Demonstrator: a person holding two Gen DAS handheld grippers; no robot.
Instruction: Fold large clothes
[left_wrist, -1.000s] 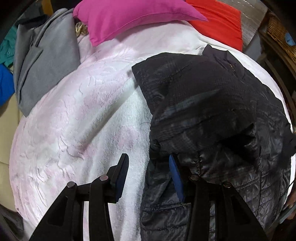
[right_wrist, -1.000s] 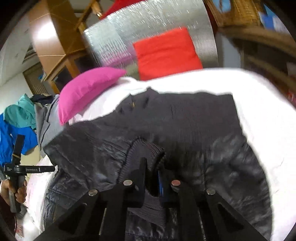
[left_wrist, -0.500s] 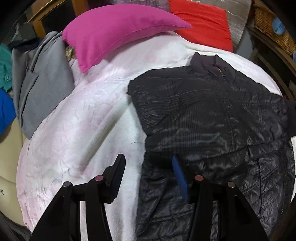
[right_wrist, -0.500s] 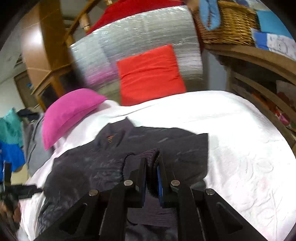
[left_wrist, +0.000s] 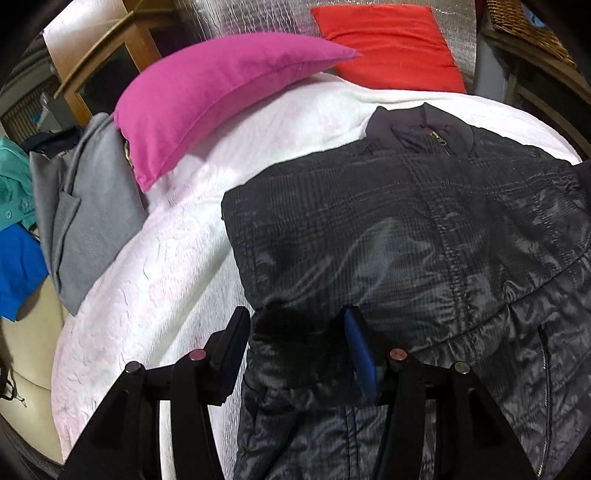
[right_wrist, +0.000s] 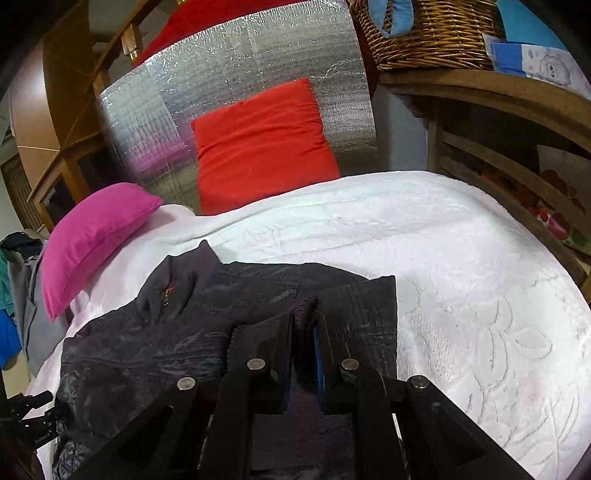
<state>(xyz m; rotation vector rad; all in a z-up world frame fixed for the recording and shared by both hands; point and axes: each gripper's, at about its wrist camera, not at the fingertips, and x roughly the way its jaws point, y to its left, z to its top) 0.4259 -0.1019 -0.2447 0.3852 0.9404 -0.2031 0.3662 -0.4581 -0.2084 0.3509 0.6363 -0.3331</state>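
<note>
White textured bed (left_wrist: 177, 258) as the working surface, wide enough to take a whole garment laid out. Spread across the middle of the bed, collar (left_wrist: 421, 129) toward the bed's head and hem toward its foot: black quilted jacket (left_wrist: 406, 240), zipped shut and lying front-up, presumably so that both sides can be folded inward evenly. At the head of the bed, pink pillow (left_wrist: 214, 92) and, propped behind the head end, red cushion (left_wrist: 391, 44), both clear of the jacket and out of the way of folding. Draped over the bed's left edge, grey garment (left_wrist: 92, 206), apart from the jacket, probably set aside for its own turn. Over the foot half of the bed, left tool (left_wrist: 295, 325) with fingers spread apart, straddling the jacket's left edge, where a dark sleeve end sits between them unpinched; seemingly placed to take hold there or just let go, impossible to say which. Above the bed's middle, right tool (right_wrist: 304, 325) closed tight on the ribbed cuff (right_wrist: 258, 332) of the right sleeve, held up over the jacket's chest, most likely for laying the sleeve across the body. Judging by the full spread of the body, early in the fold, sleeves first.
</note>
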